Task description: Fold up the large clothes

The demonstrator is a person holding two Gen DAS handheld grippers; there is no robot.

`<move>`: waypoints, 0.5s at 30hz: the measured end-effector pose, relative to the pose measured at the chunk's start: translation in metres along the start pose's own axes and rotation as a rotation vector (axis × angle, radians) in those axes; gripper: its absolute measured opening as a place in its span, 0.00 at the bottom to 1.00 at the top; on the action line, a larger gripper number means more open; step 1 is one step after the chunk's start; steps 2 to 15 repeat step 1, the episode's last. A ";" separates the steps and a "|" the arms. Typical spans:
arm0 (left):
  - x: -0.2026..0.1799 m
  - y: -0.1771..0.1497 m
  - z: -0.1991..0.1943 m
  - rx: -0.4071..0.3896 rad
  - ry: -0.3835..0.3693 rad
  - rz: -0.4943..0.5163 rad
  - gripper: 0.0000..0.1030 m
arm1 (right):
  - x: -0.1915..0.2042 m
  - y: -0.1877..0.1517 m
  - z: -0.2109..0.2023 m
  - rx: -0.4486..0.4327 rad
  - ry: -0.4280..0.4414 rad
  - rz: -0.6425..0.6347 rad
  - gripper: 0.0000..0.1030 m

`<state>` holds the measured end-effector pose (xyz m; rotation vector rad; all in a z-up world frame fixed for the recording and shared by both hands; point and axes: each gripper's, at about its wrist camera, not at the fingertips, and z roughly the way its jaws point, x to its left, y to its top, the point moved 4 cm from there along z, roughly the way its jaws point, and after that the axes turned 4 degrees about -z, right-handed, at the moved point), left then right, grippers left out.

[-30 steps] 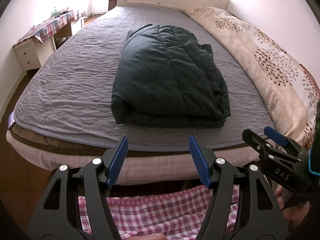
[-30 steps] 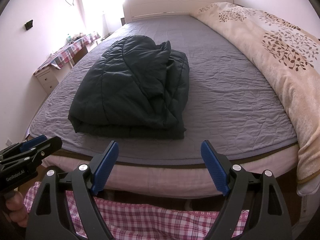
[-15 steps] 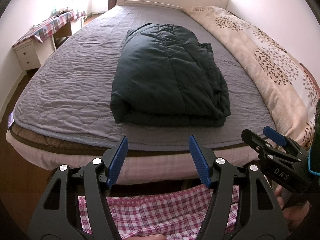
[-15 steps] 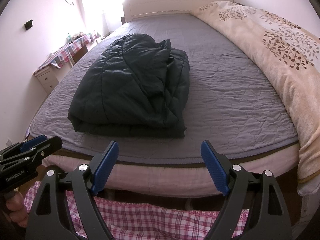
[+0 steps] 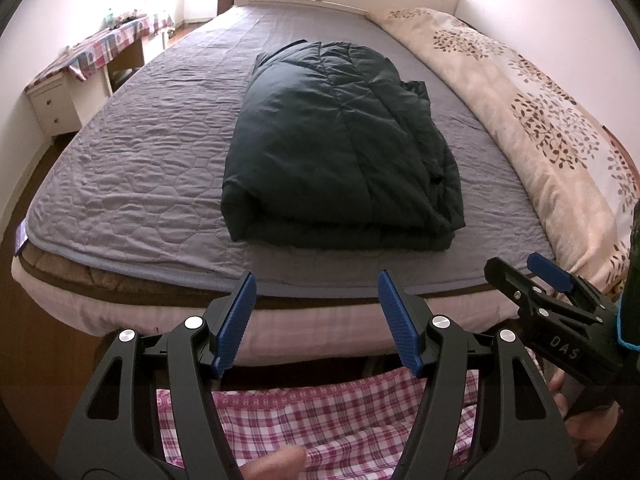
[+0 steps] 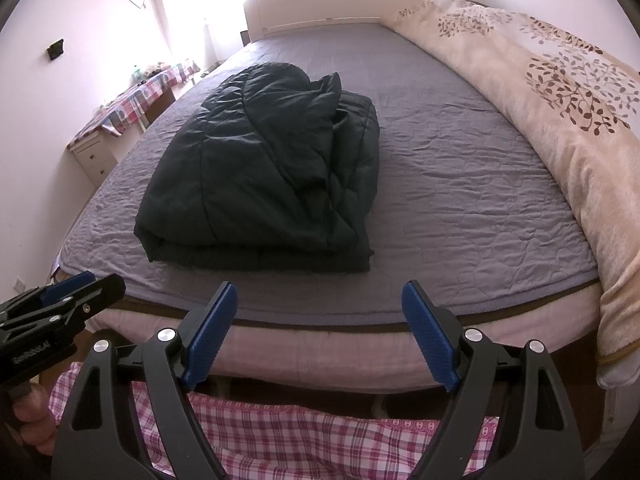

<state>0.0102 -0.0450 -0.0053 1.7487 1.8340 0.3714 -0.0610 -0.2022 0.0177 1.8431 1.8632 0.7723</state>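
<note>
Two grippers of mine, jaws wide and empty, at lower frame.
Left gripper; right gripper; folded dark jacket on grey bedspread, centre frame.

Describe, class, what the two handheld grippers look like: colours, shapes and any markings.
Both the left gripper and the right gripper have black plastic frames with triangular cut-outs, silver round bolts and two ribbed blue pads. Seen from the side, the right one bears "DAS" in white letters, the left one a small white brand mark, and a light-blue cord runs behind the right one.
</note>
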 end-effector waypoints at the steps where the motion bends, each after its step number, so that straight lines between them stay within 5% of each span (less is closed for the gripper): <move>1: 0.000 -0.001 0.000 0.000 0.000 0.001 0.61 | 0.000 0.000 0.000 0.001 0.001 0.001 0.79; 15: 0.000 -0.001 0.000 0.000 0.000 0.001 0.61 | 0.000 0.000 0.000 0.001 0.001 0.001 0.79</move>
